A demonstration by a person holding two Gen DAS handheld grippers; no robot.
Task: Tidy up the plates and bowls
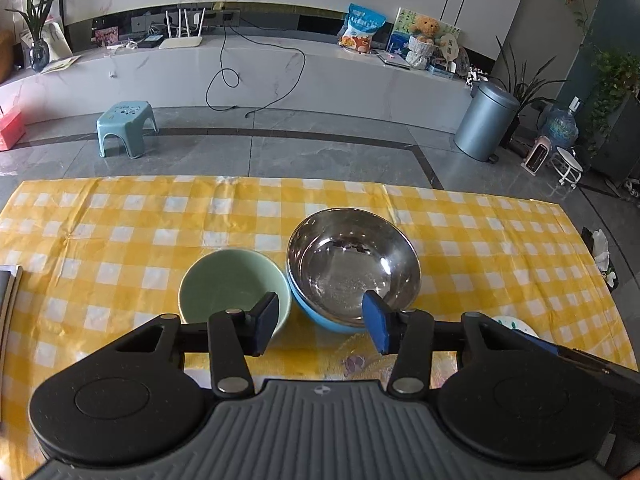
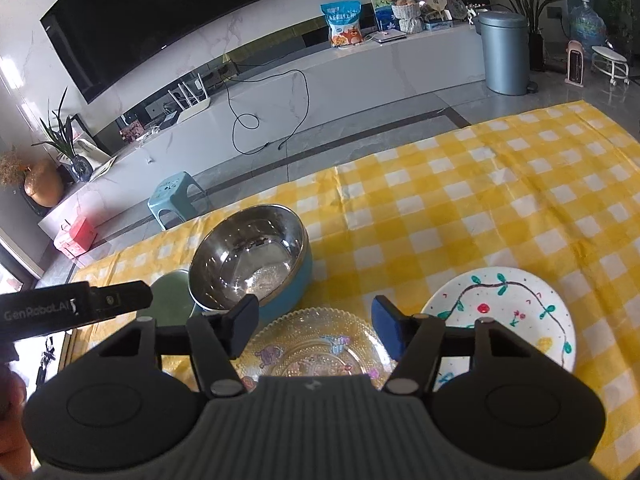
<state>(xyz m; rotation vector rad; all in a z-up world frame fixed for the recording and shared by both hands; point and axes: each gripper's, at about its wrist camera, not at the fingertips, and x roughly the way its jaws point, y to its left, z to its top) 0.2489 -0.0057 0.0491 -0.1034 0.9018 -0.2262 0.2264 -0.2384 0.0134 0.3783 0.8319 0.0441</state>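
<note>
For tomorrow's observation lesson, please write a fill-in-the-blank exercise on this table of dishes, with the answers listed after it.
1. The steel bowl has a ____ outside.
2. The small bowl beside it is pale ____.
3. The white plate is painted with a ____ and small fruits.
4. The tablecloth is checked white and ____.

Missing words: blue; green; vine; yellow.

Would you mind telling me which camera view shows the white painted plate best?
The right wrist view: the white painted plate lies almost fully visible on the checked cloth. The left wrist view catches only a sliver behind the gripper.
</note>
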